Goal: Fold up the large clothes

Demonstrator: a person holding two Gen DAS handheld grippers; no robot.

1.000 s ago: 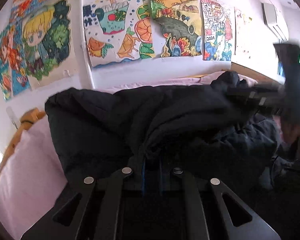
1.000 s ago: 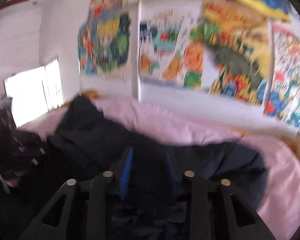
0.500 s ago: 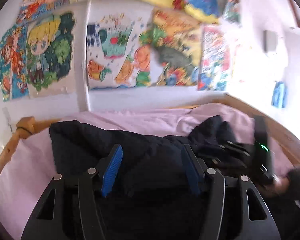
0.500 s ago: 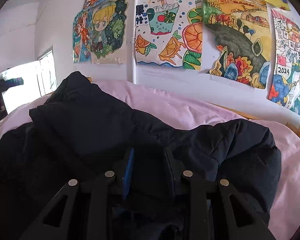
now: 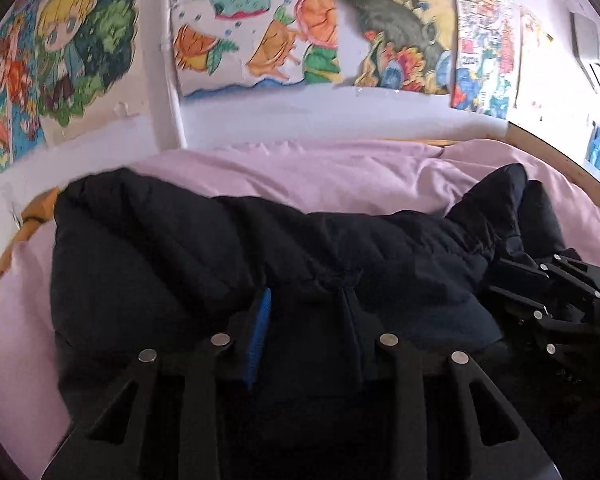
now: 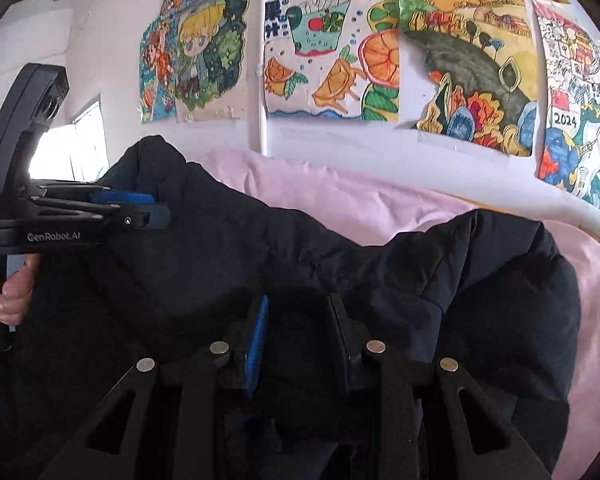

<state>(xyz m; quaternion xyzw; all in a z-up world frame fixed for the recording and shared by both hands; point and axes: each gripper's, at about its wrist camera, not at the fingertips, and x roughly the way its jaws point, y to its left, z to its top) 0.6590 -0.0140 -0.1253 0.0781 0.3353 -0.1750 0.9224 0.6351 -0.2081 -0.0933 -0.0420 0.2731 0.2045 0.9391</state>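
Observation:
A large black padded jacket (image 5: 220, 248) lies bunched across the pink bed; it also fills the right wrist view (image 6: 260, 248). My left gripper (image 5: 306, 320) is shut on a fold of the jacket, its blue pad (image 5: 260, 332) partly buried in the cloth. My right gripper (image 6: 298, 328) is shut on another fold of the jacket. The right gripper shows at the right edge of the left wrist view (image 5: 540, 300). The left gripper shows at the left of the right wrist view (image 6: 140, 208), clamped on the jacket's edge.
The pink bedsheet (image 5: 320, 176) covers the bed behind the jacket. A wooden bed frame (image 5: 572, 168) rims it. Colourful drawings (image 6: 324, 52) hang on the white wall close behind. A bright window (image 6: 72, 148) is at the left.
The left gripper, open half a second ago, has closed on the jacket. Both grippers have come lower with the jacket, which now lies more spread along the bed.

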